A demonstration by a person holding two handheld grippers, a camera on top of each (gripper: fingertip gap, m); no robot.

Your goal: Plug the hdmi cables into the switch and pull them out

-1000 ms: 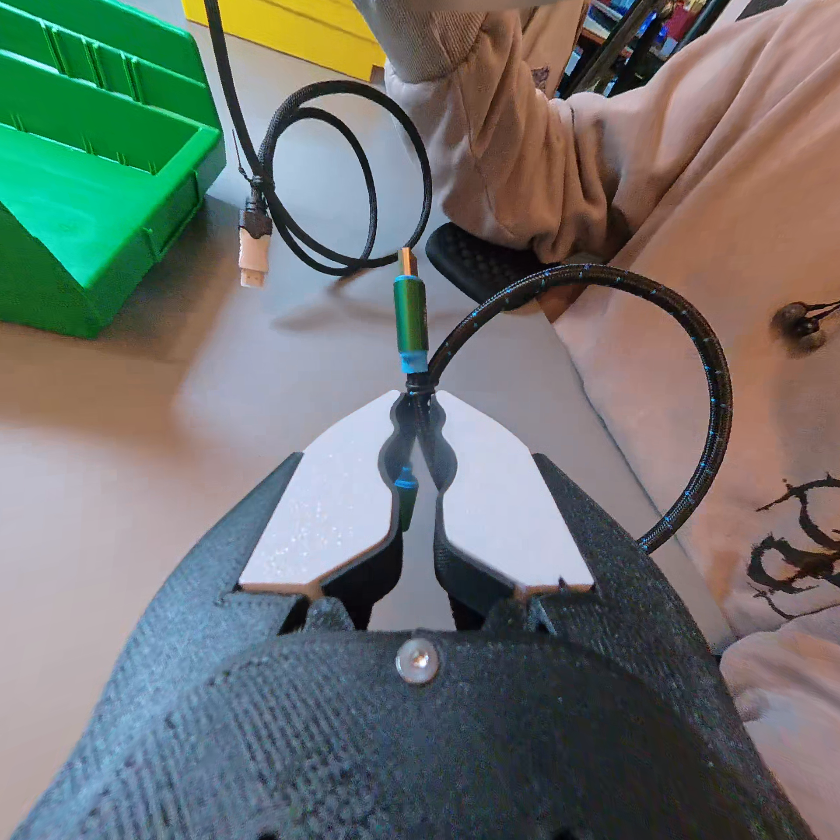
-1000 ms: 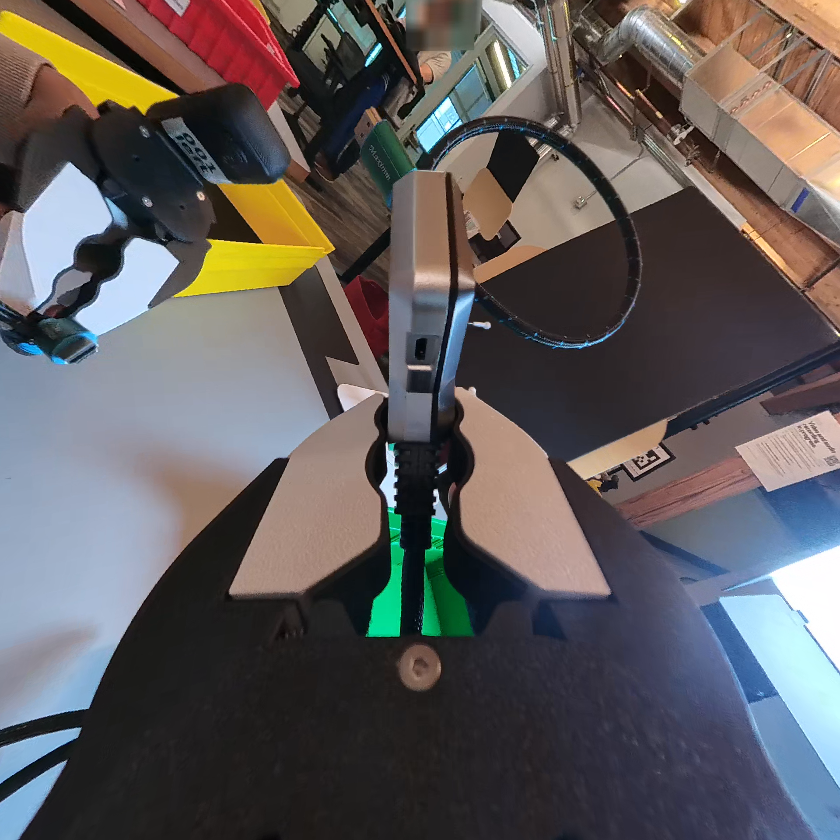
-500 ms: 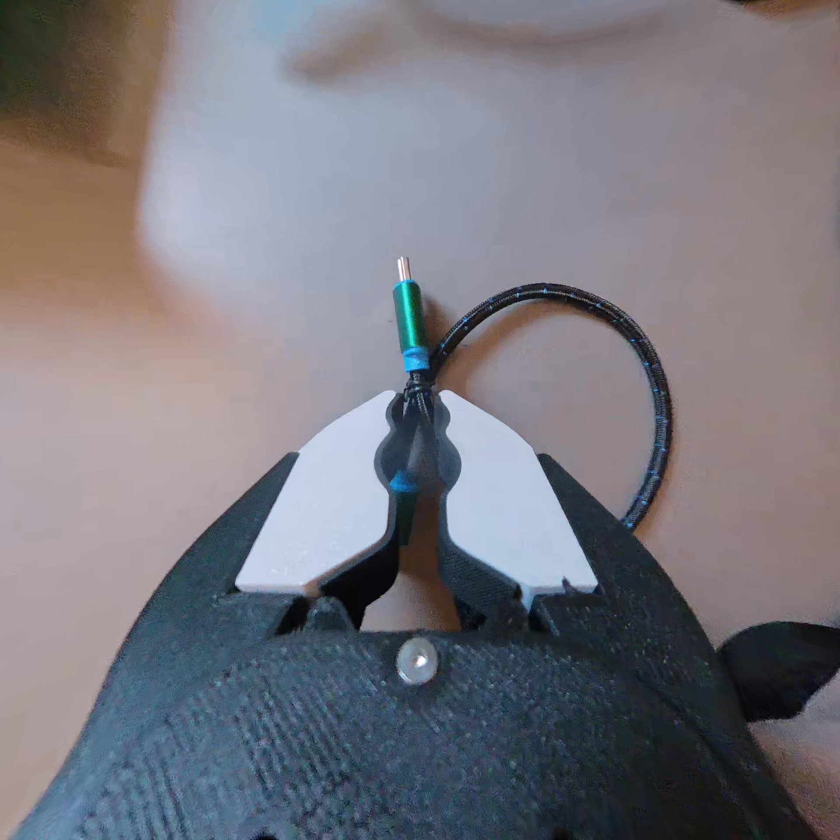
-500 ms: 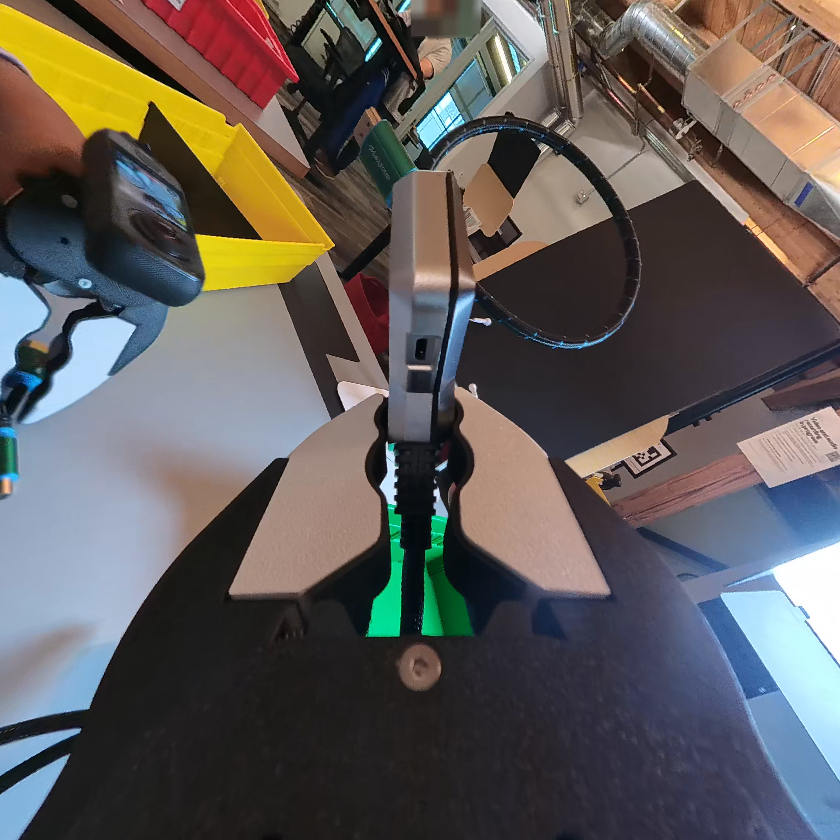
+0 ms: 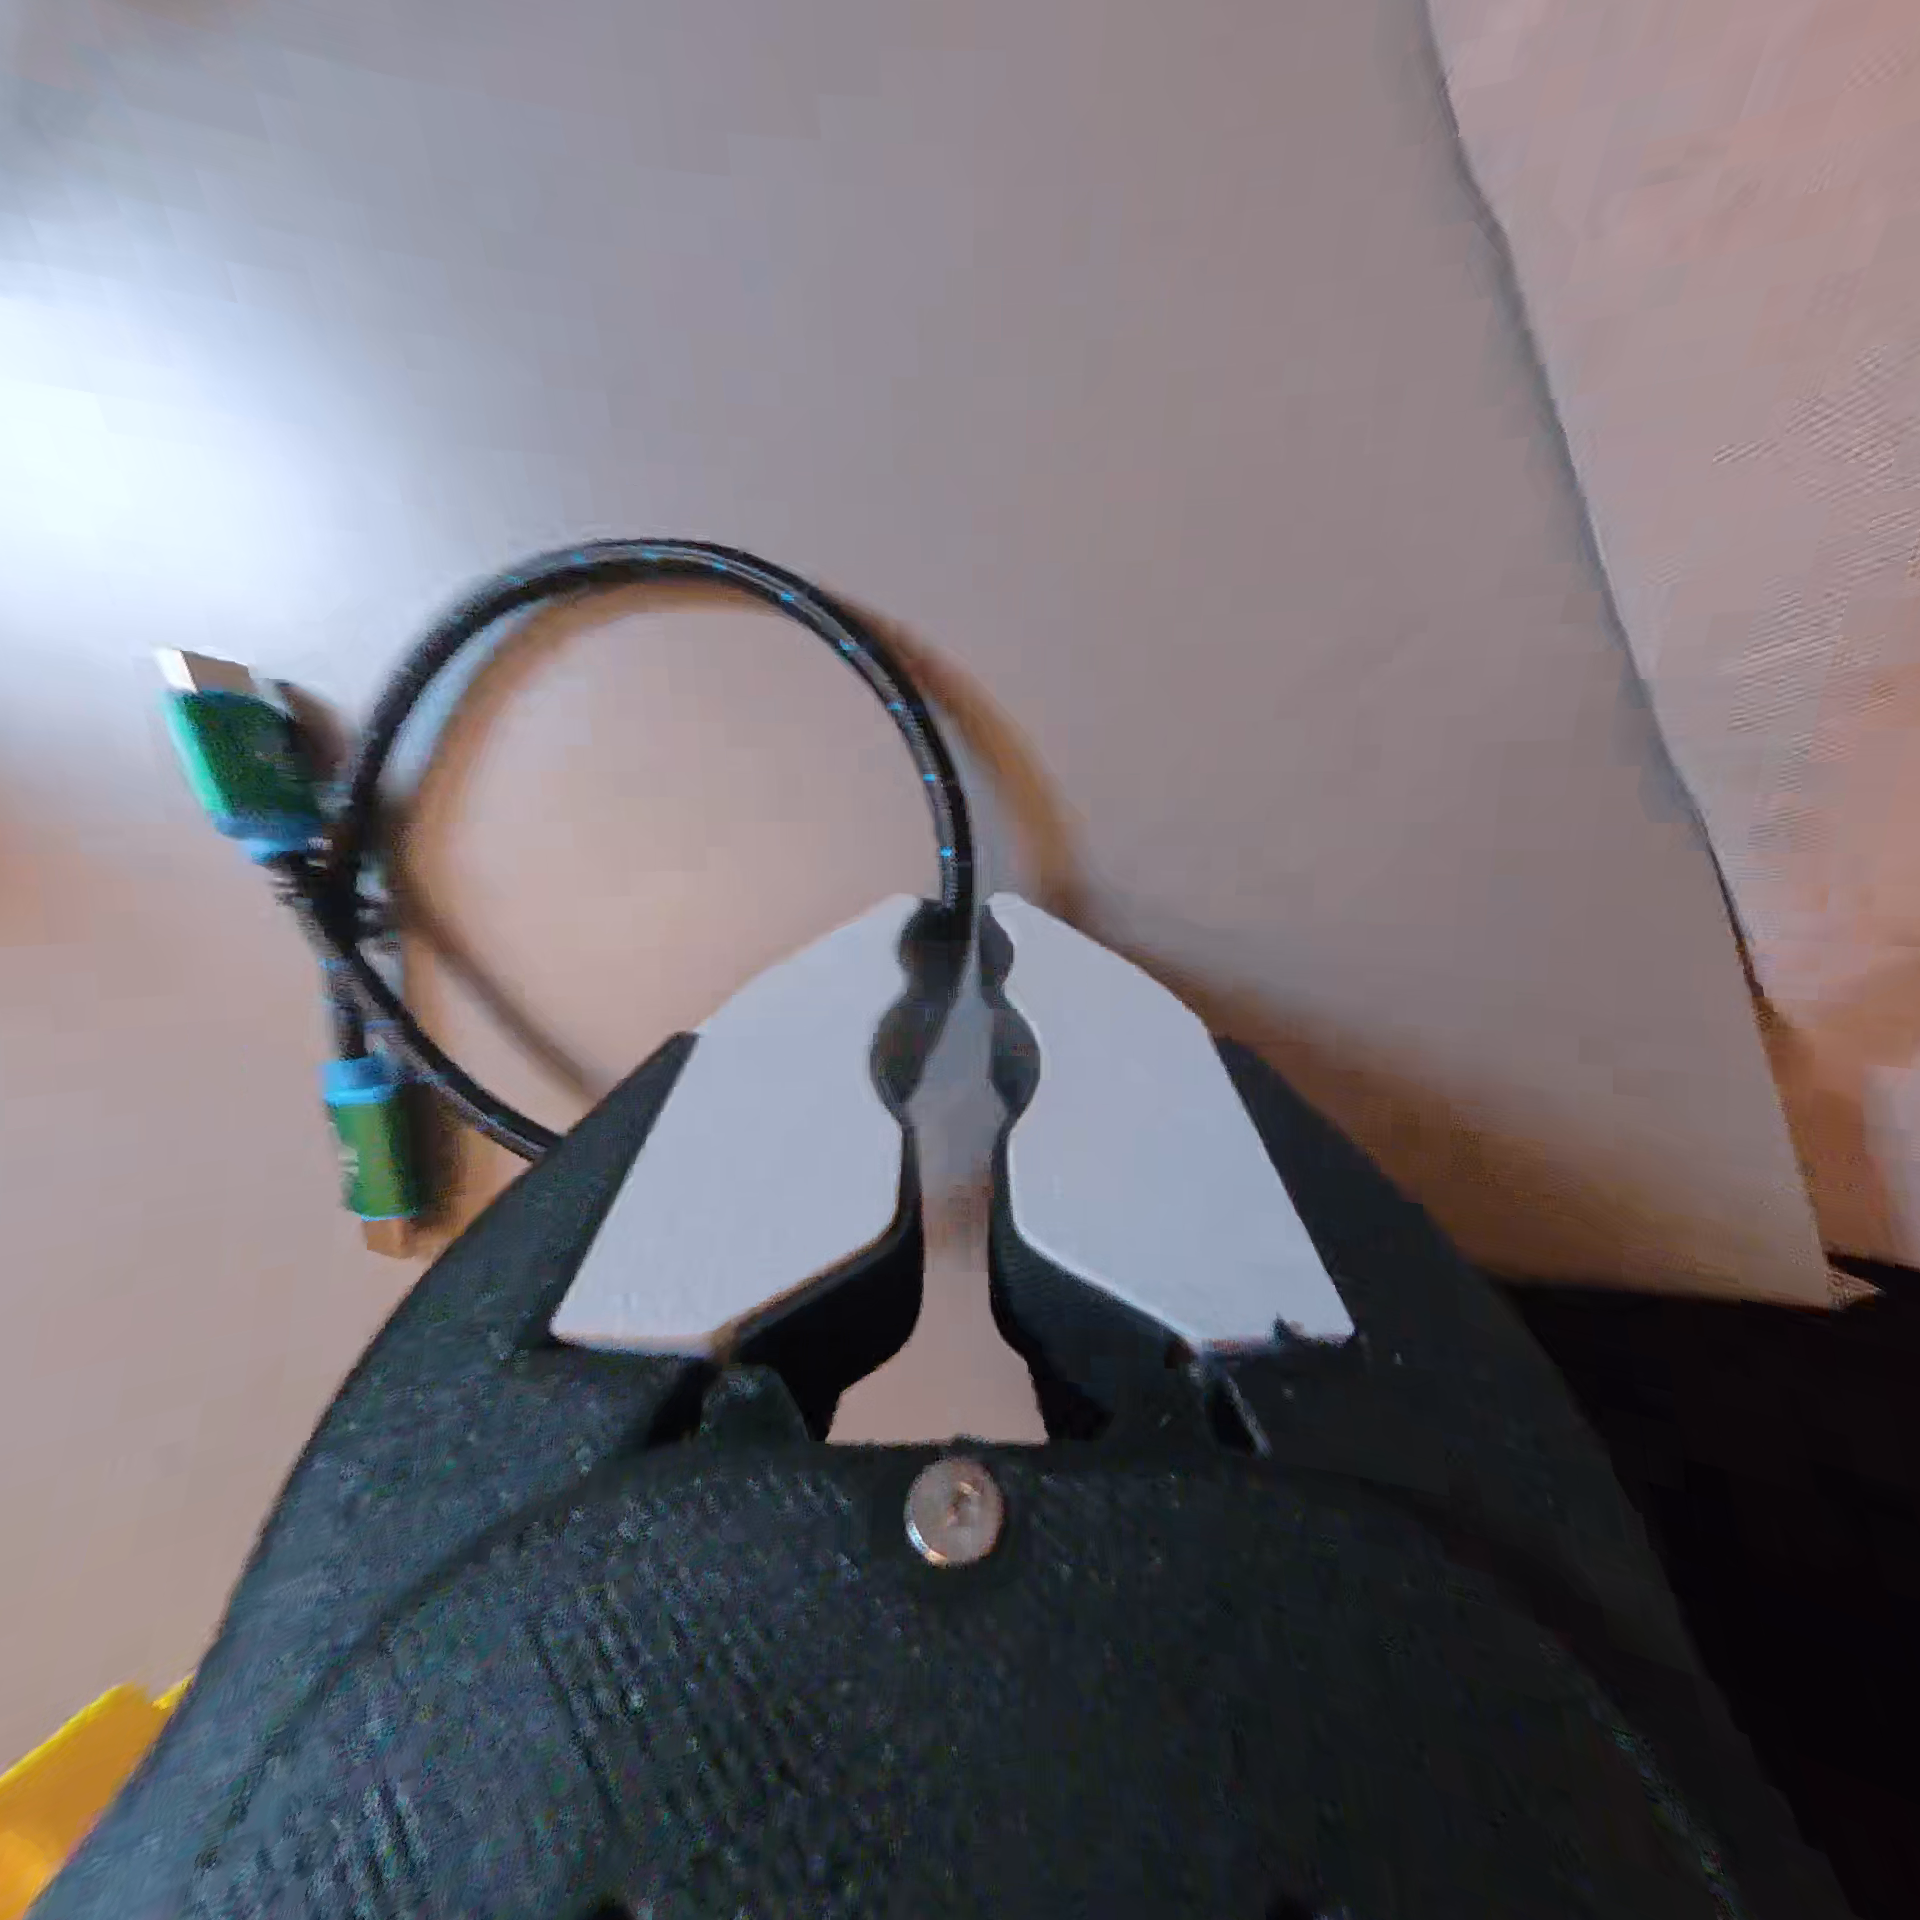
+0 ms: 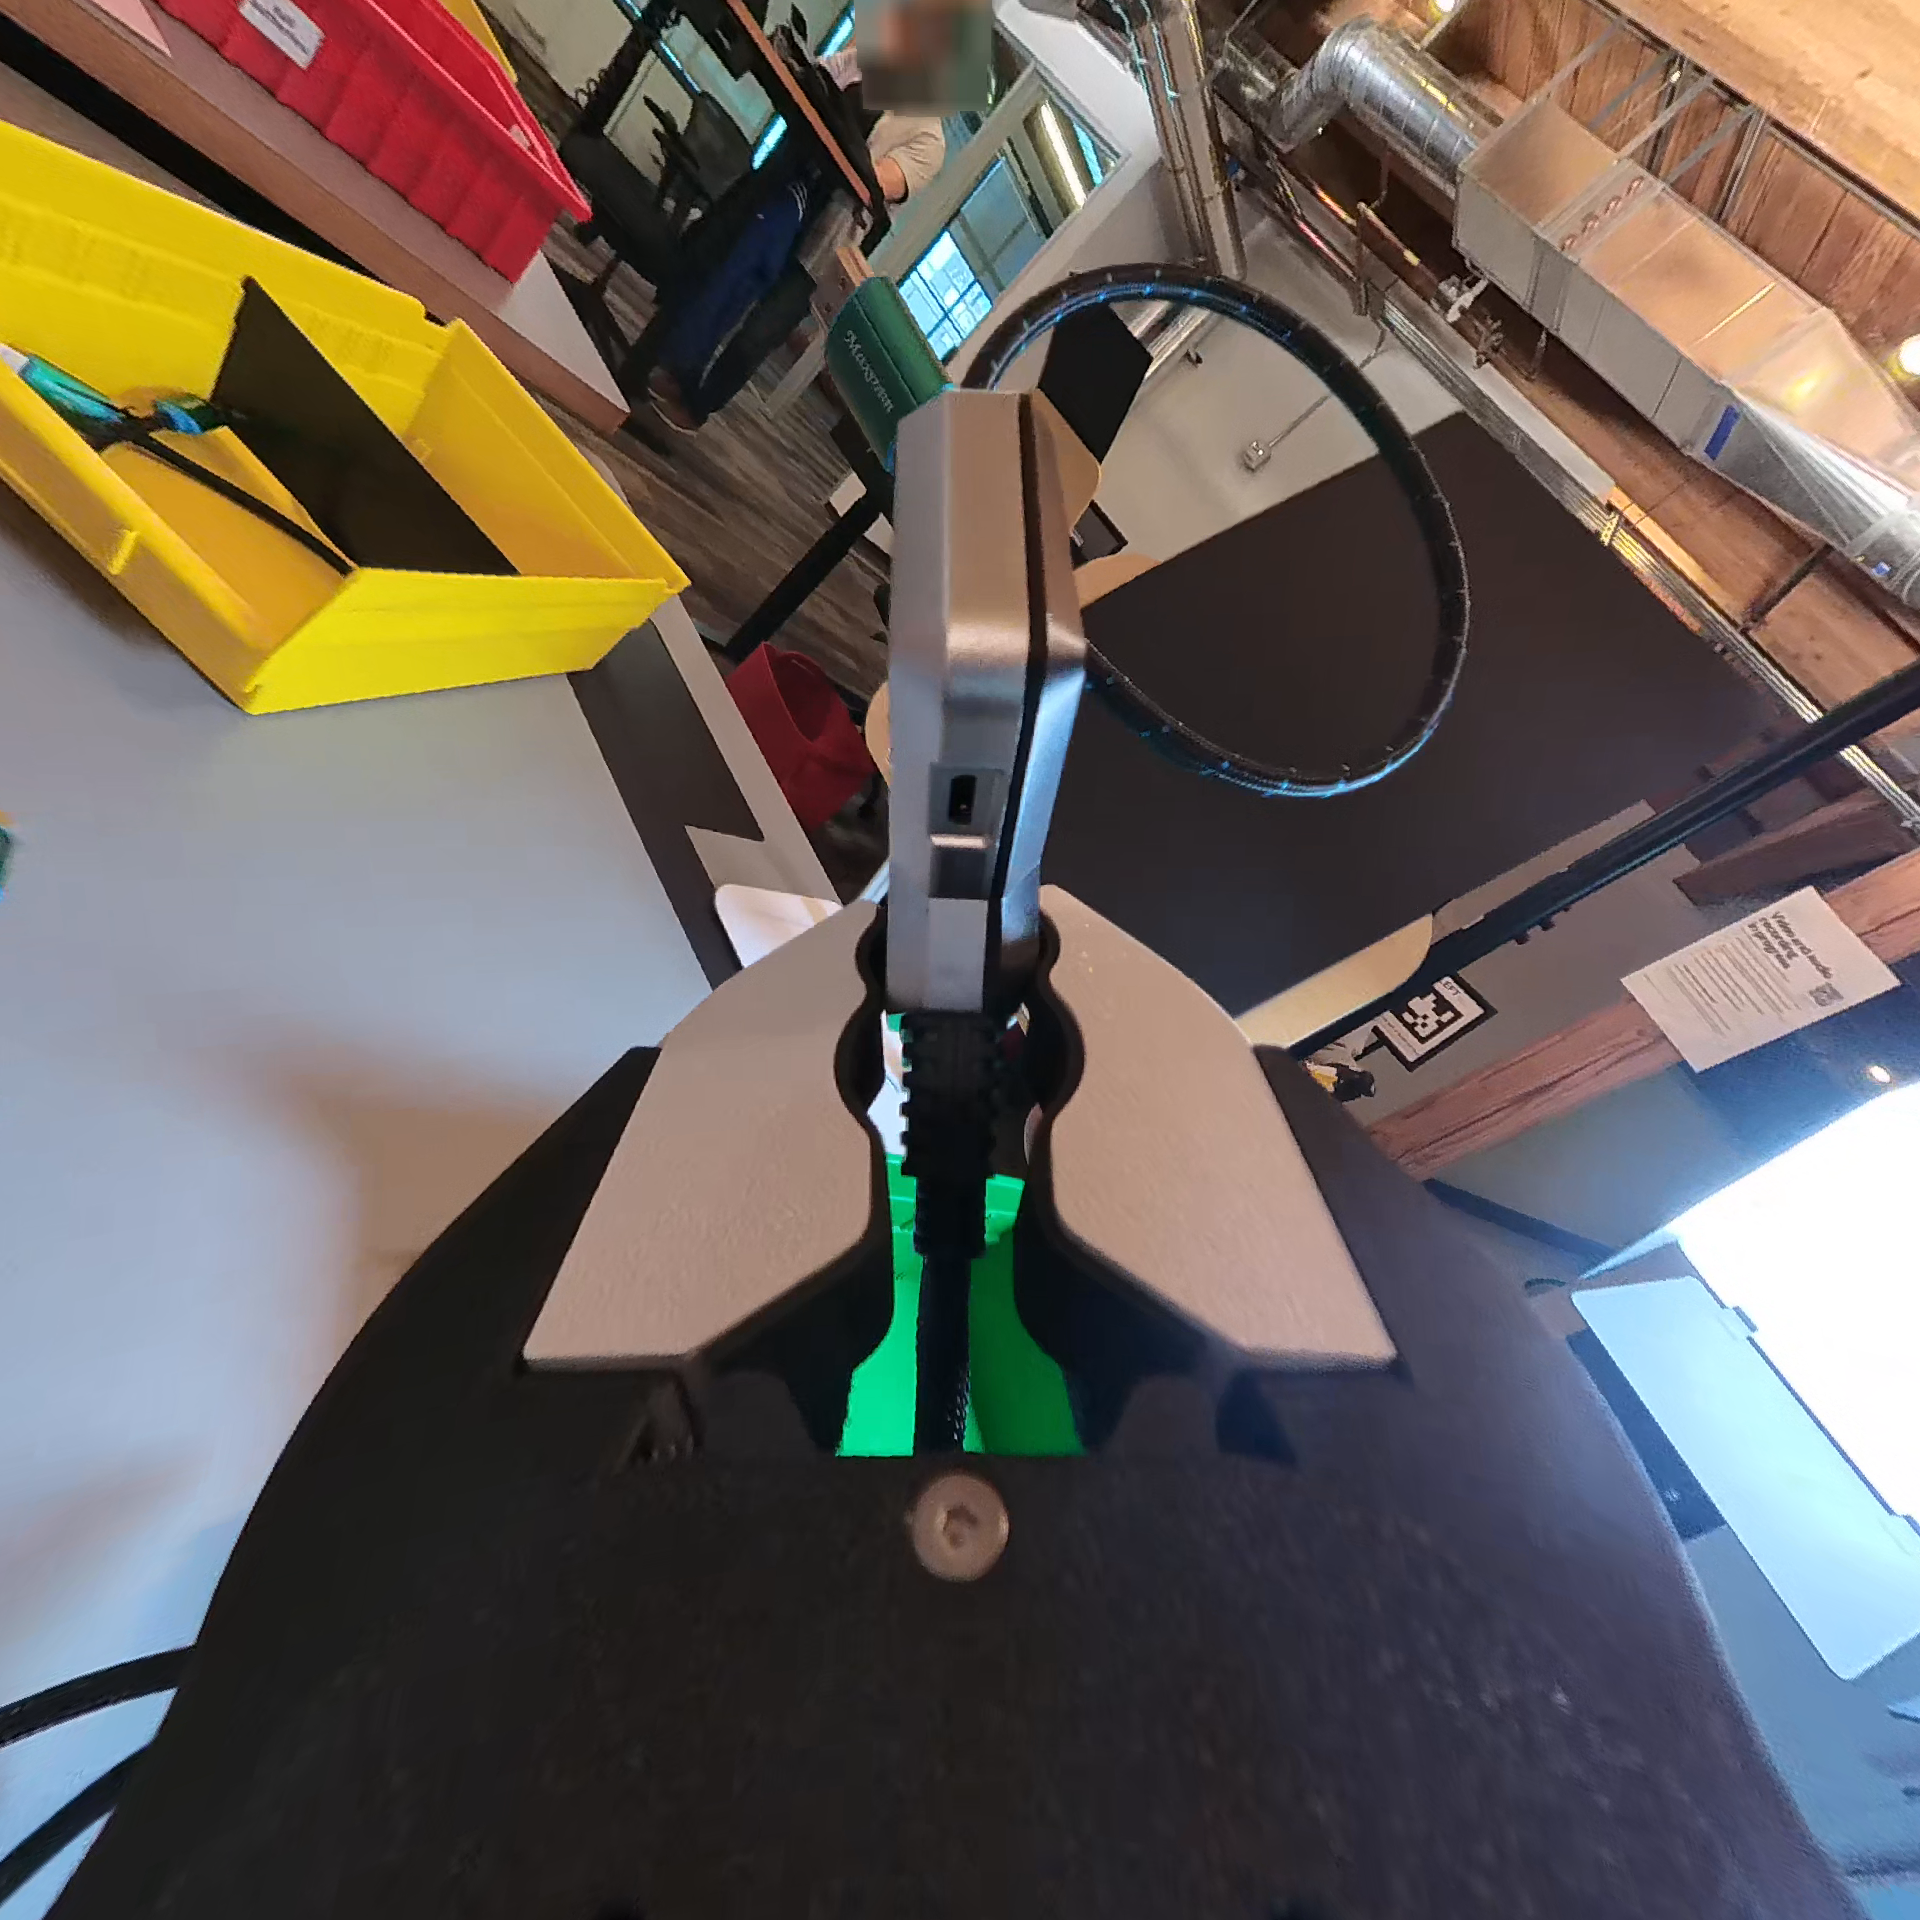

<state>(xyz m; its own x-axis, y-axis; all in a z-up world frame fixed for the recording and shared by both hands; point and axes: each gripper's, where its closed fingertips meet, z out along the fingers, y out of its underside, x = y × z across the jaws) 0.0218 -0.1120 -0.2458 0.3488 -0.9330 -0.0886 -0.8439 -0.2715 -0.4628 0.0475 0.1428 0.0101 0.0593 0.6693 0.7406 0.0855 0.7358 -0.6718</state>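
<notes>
Left gripper (image 5: pixel 951 914): jaws slightly apart, table (image 5: pixel 1039 312) shows through the gap, nothing clamped. Frame is motion-blurred.
The short HDMI cable (image 5: pixel 665 556), black braid with blue flecks, lies in a loop on the table. One side of the loop runs under the fingertips and comes out left of the gripper. Both its green plugs sit at the left: far plug (image 5: pixel 244 748) has its metal tip pointing up-left, near plug (image 5: pixel 374 1153) is just beside the left finger. No readable marking on either.
A pinkish garment (image 5: pixel 1714 416) is along the right edge.

Right gripper (image 6: pixel 961 935): clamped on the bottom end of the switch (image 6: pixel 966 582), a grey metal box held edge-on and upright, off the table. A small port (image 6: pixel 961 795) shows on the near edge. The switch's own ribbed lead (image 6: pixel 945 1122) drops between the jaws. A second braided cable (image 6: pixel 1444 582) arcs from behind the top of the switch round to its right side.

Labels and print, none quoted:
- white sticker on the red bin (image 6: pixel 416 114)
- lettering on a green sign (image 6: pixel 883 364) behind the switch
- printed sheet (image 6: pixel 1756 987) on the beam at right
- black-and-white square marker (image 6: pixel 1434 1018)

The yellow bin (image 6: pixel 468 634) at far left of the table has another green-plugged cable (image 6: pixel 177 416) in it. The green bin (image 6: pixel 894 1392) is visible below, through the jaw gap.
</notes>
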